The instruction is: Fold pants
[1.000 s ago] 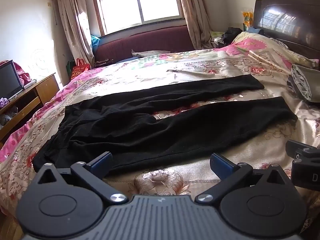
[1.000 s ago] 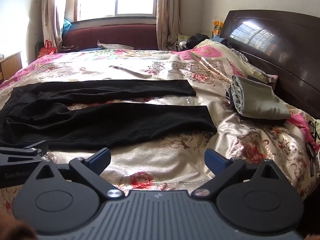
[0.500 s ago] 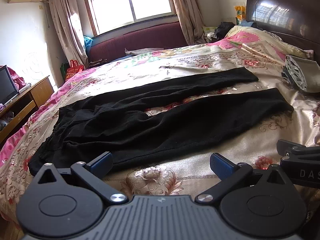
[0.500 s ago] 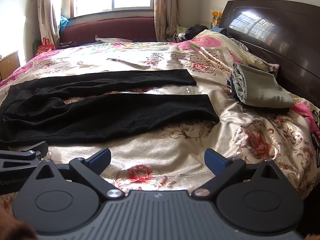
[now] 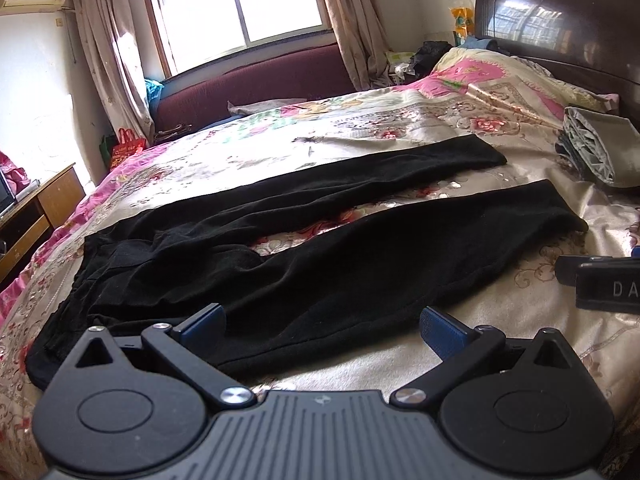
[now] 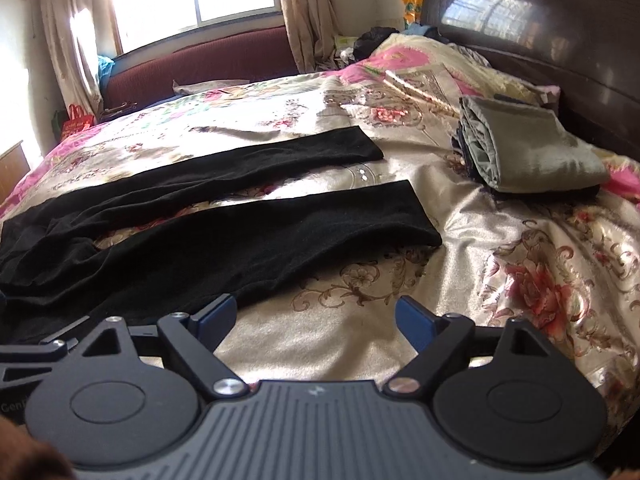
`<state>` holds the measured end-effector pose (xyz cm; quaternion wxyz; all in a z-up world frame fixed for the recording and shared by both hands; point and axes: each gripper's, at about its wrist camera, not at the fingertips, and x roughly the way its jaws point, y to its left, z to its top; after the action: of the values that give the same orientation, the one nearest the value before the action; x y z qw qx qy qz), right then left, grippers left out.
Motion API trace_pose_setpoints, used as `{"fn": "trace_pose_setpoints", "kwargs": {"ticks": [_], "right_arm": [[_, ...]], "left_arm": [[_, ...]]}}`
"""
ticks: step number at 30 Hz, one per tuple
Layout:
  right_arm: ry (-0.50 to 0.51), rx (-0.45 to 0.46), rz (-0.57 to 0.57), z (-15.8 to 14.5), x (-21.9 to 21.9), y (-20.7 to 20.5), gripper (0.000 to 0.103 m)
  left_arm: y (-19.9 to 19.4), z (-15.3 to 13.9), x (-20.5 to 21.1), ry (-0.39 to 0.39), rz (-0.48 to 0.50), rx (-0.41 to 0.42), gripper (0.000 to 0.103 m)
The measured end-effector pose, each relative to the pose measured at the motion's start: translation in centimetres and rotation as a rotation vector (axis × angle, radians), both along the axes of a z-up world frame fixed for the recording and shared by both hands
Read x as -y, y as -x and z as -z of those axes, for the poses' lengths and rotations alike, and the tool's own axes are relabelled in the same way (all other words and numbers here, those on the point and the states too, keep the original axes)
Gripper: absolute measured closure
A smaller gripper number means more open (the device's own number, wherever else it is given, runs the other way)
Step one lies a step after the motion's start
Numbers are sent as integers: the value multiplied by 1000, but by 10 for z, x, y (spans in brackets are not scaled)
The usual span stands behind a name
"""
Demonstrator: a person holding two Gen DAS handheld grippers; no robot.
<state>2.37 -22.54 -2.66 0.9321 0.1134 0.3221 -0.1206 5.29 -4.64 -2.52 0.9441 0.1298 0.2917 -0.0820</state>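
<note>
1. The black pants lie flat across the floral bedspread, legs parted, cuffs toward the dark headboard.
2. The left gripper hangs wide over the near leg, nothing between its fingers.
3. The right gripper is closing over bare bedspread.
4. Only the left view shows the wooden cabinet.

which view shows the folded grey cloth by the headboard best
The right wrist view: the folded grey cloth lies whole and large there, its layered folded edge and the dark item under it visible. In the left wrist view the same cloth sits at the far right edge, smaller and cut off by the frame.
</note>
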Motion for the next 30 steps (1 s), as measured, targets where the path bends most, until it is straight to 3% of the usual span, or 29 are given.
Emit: {"fn": "trace_pose_setpoints", "kwargs": {"ticks": [9,18,19,21,22,23,25,30], "right_arm": [[-293,-45,121,49,89,-70,42],[-511,12,215,74,139,-105,45],[-528,25,225,74,142,-106,49],[-556,27,251,77,147,-108,83],[-580,23,258,79,150,-110,91],[-630,27,262,82,156,-111,98],[-684,53,276,82,164,-108,99],[-546,77,267,59,170,-84,100]], "left_arm": [[-59,26,40,26,99,-19,0],[-96,48,79,21,197,-25,0],[-96,49,80,19,206,-18,0],[-94,50,83,17,221,-10,0],[-93,51,84,13,230,-9,0],[-92,53,86,7,238,-10,0],[-93,56,92,-15,260,-18,0],[-88,55,108,0,338,-43,0]]}}
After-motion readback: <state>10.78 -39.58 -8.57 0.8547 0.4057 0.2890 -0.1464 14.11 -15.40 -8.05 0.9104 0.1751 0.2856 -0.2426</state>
